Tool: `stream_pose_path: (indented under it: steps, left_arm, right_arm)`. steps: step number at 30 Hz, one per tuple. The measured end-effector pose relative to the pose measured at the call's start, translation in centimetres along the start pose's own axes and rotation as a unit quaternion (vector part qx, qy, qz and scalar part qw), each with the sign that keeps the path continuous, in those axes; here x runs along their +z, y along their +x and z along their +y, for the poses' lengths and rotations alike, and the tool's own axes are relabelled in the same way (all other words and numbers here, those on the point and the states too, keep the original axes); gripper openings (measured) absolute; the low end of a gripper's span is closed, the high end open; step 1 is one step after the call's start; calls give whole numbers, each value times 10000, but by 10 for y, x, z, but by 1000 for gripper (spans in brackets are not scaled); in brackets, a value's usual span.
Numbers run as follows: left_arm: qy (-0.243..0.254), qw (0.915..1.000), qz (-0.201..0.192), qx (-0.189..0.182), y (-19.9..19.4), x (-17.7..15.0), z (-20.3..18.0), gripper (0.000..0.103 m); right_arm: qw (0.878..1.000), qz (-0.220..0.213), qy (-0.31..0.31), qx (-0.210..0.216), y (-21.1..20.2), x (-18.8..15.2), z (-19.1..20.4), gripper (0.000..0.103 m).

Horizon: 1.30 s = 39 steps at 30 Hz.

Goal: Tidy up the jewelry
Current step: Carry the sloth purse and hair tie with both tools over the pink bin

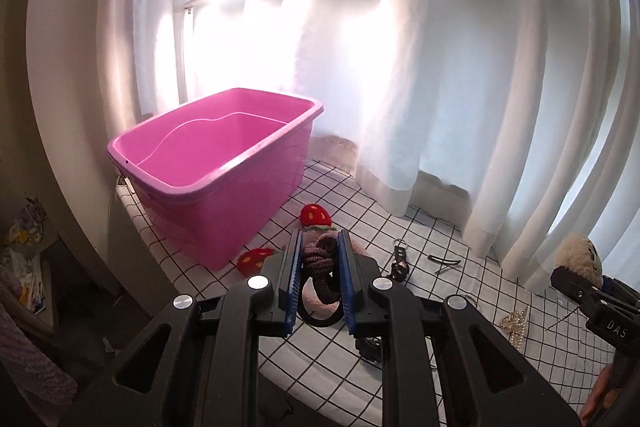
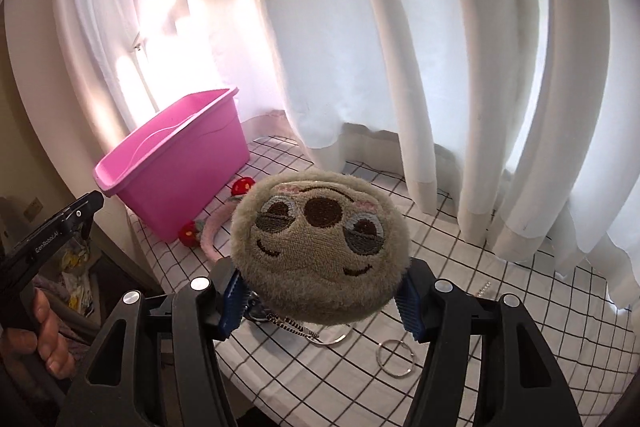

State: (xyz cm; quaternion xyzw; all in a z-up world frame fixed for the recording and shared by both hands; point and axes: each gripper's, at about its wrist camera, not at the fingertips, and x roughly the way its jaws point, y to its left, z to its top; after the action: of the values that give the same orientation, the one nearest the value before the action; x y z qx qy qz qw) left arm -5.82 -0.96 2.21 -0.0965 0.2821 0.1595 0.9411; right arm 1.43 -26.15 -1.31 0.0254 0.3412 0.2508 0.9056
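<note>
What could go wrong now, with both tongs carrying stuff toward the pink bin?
1. The left tongs pinch only the knot of the purple hair tie; its loop hangs free and might slip out before reaching the pink bin.
2. The plush sloth face bulges past the right tongs, so the grip looks shallow, and its dangling coiled cord could snag the metal ring below.

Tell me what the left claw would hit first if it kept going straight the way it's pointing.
Probably the checked tablecloth, near the red strawberry piece beside the pink bin. The left claw holds a purple hair tie. Depth is unclear.
</note>
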Motion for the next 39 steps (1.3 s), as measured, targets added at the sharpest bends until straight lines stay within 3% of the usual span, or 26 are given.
stream_pose_path:
  steps: [10, 17, 27, 32, 39]
  left_arm:
    - [-59, 9982, -441, 392, 28, 102, 116, 18]
    - [75, 9988, -177, 460, 92, 150, 181, 18]
    - [170, 9961, 789, 346, 178, 157, 226, 18]
    - [239, 9910, 1302, 207, 210, 150, 230, 18]
    - [331, 9853, 1665, 178, 230, 144, 232, 19]
  right_arm:
    - [9950, -413, -507, 749, 67, 100, 141, 59]
    - [9925, -197, -776, 928, 143, 141, 221, 59]
    - [9881, 734, -1129, 739, 239, 158, 282, 59]
    - [9837, 1243, -1129, 641, 275, 163, 293, 59]
    - [9799, 1585, -1121, 463, 304, 163, 296, 60]
